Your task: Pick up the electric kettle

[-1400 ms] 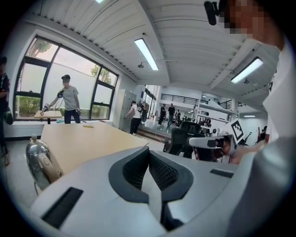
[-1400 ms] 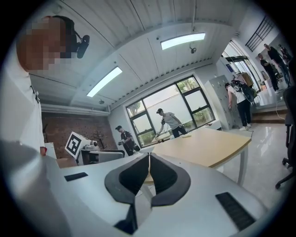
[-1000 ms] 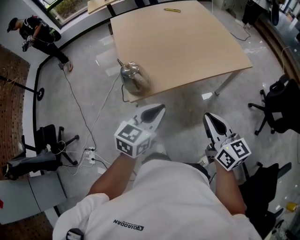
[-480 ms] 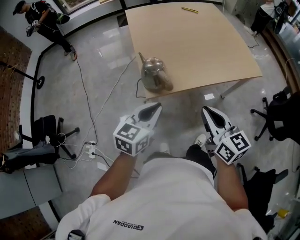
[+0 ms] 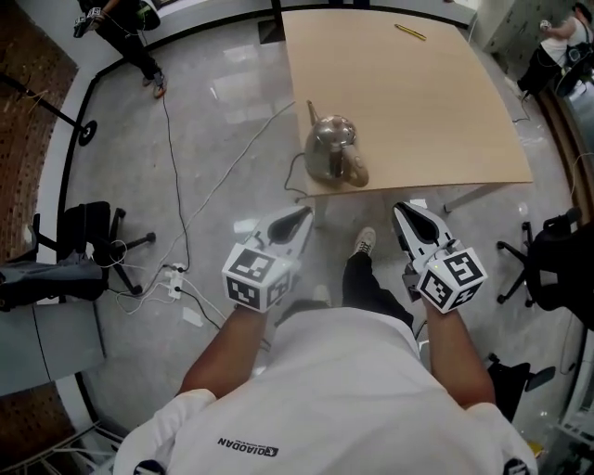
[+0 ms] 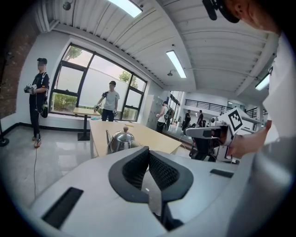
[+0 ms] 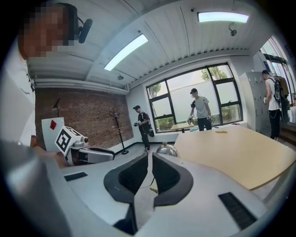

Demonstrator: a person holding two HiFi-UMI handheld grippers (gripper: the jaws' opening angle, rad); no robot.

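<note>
The steel electric kettle (image 5: 332, 153) stands at the near left corner of the light wooden table (image 5: 436, 102), spout toward the far left, its cord hanging off the edge. Both grippers hover over the floor short of the table, apart from the kettle. My left gripper (image 5: 301, 216) is shut and empty, just below the kettle's corner. My right gripper (image 5: 403, 211) is shut and empty too, to the right of it. In the left gripper view the kettle (image 6: 121, 140) shows beyond the shut left gripper (image 6: 148, 153). In the right gripper view the kettle (image 7: 166, 149) sits past the closed right gripper (image 7: 150, 156).
A yellow pen (image 5: 410, 32) lies at the table's far side. Cables and a power strip (image 5: 173, 278) trail over the floor at left, beside an office chair (image 5: 93, 237). Another chair (image 5: 557, 264) stands at right. A person (image 5: 125, 17) stands at far left; others stand by the windows.
The table and kettle have come closer and shifted right in the head view as I walked toward them. Both grippers moved forward with me, still shut and empty.
</note>
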